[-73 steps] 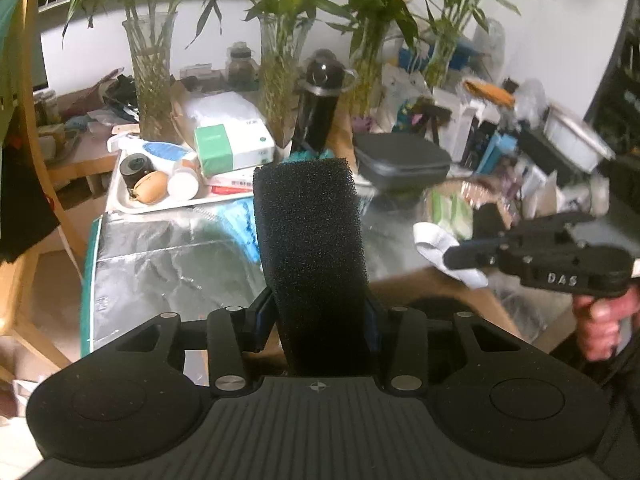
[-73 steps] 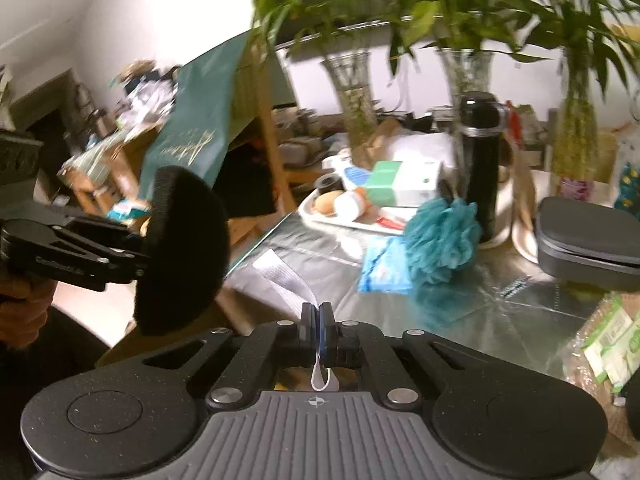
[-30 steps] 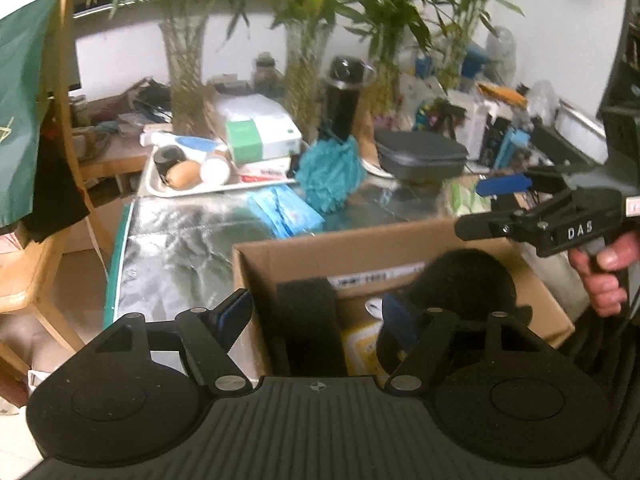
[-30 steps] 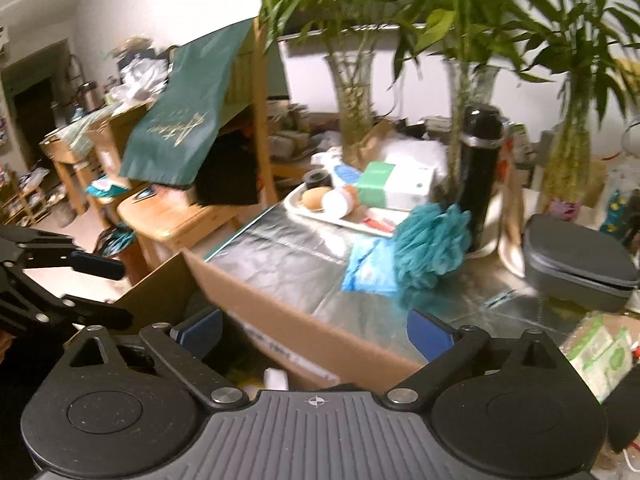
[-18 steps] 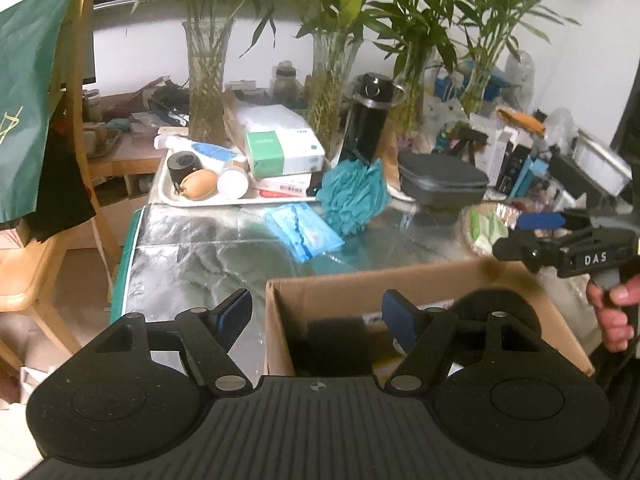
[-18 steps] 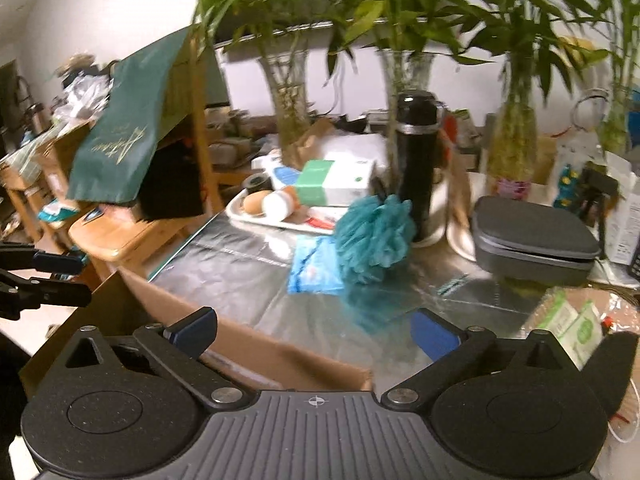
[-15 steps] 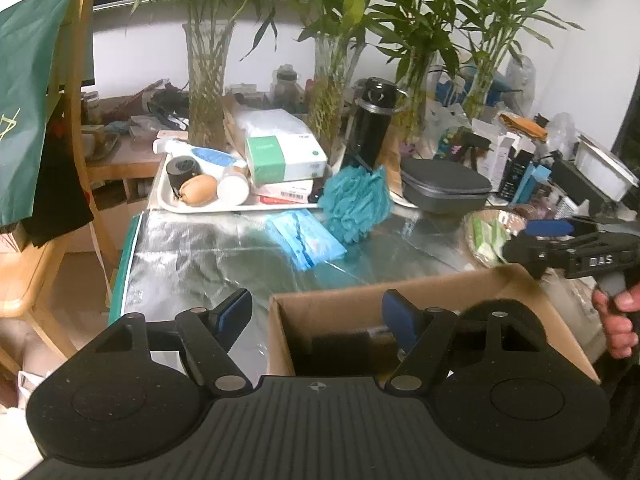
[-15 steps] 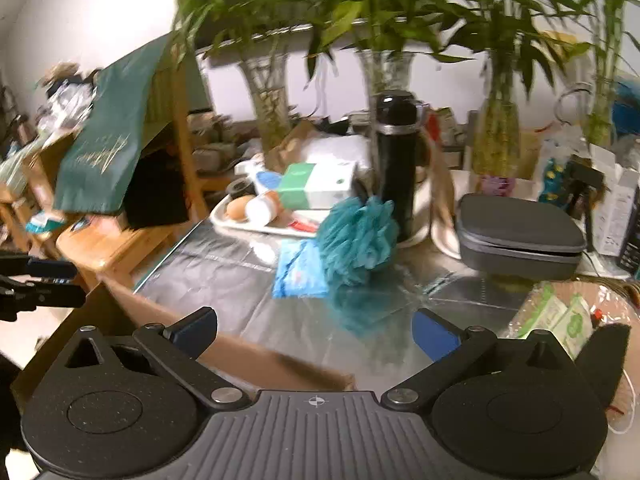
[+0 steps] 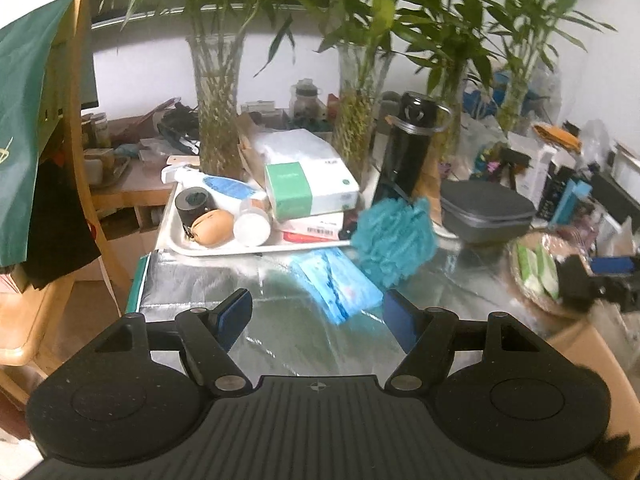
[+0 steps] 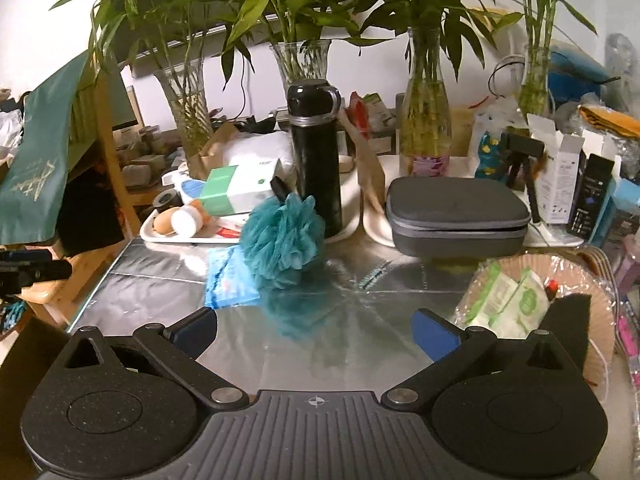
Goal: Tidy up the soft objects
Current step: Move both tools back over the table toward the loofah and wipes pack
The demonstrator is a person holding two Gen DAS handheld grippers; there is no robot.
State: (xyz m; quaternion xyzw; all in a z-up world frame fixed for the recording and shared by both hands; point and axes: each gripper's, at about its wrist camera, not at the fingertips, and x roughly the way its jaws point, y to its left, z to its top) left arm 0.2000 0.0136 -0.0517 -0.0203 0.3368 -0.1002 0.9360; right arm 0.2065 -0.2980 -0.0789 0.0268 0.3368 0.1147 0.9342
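- The left gripper (image 9: 316, 312) is hanging over the near part of the silver tabletop (image 9: 192, 284), jaws standing well apart with nothing between the blue pads.
- The right gripper (image 10: 314, 330) is hovering over the middle of the tabletop (image 10: 380, 300), jaws spread wide and gripping nothing.
- The loofah (image 9: 394, 236), teal and fluffy, is sitting toward the far edge, touching the near rim of the tray (image 9: 176, 240) and standing just in front of the flask (image 9: 408, 148).
- In the right view the loofah (image 10: 282, 240) is resting partly on the blue packet (image 10: 228, 280), which is lying flat on the tabletop just nearer.
- The packet (image 9: 336, 284) is lying ahead of the left jaws, between them and the tray.
- The tray is carrying a green-and-white box (image 9: 308, 192), a brown round item (image 9: 212, 227) and a black roll (image 9: 194, 204) along the far left edge.
- A grey case (image 10: 458, 216) is sitting at the far right, near the flask (image 10: 316, 156).
- A wrapped basket (image 10: 592, 304) is lying at the right edge, holding green-and-white packs (image 10: 508, 300).
- A cardboard box corner (image 9: 588, 348) is showing at the near right of the left view; its contents are hidden.
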